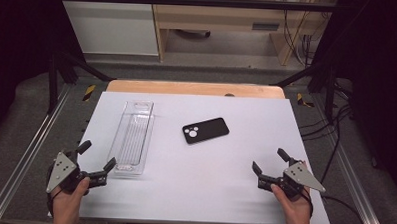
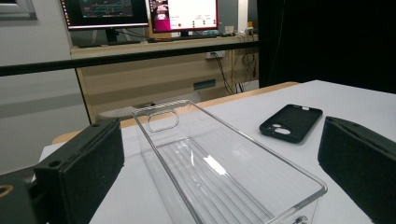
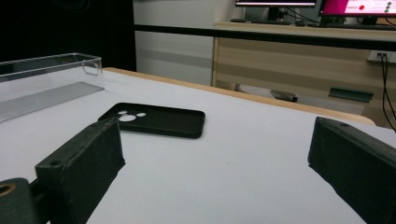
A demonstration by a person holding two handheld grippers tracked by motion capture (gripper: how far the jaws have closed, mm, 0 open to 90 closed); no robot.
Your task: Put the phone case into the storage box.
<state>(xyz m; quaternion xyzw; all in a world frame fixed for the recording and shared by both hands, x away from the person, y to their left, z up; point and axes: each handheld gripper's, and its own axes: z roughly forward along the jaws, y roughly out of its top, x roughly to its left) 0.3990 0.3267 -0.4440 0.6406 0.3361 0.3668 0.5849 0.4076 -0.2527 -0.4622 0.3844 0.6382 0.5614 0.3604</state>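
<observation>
Black phone case lies flat mid-table, outer side up, camera cutouts toward the near-left, set at a slant. It is well apart from both grippers and nothing touches it. Likely the thing to pick up, judging by how both grippers face inward toward it. In the right gripper view the phone case sits ahead between the jaws' line of sight, a bit left.

Clear plastic tray is left of the case, long and narrow, ribbed floor, handle cutout at the far end, empty. It lies lengthwise away from the person, probably the drop-off container since it's open-topped and near the case. In the left gripper view the tray lies right in front, its near end between the jaws but not touched.

Left gripper hovers at the near-left table edge just beside the tray's near end, jaws spread wide, holding nothing. Right gripper sits near the near-right edge, jaws wide too, empty. Both look like rest or start poses, hands low at the edge of the white table.

Writing: none readable on case or tray, no logo seen. Monitors on the desk behind show screens, text too small to read.
</observation>
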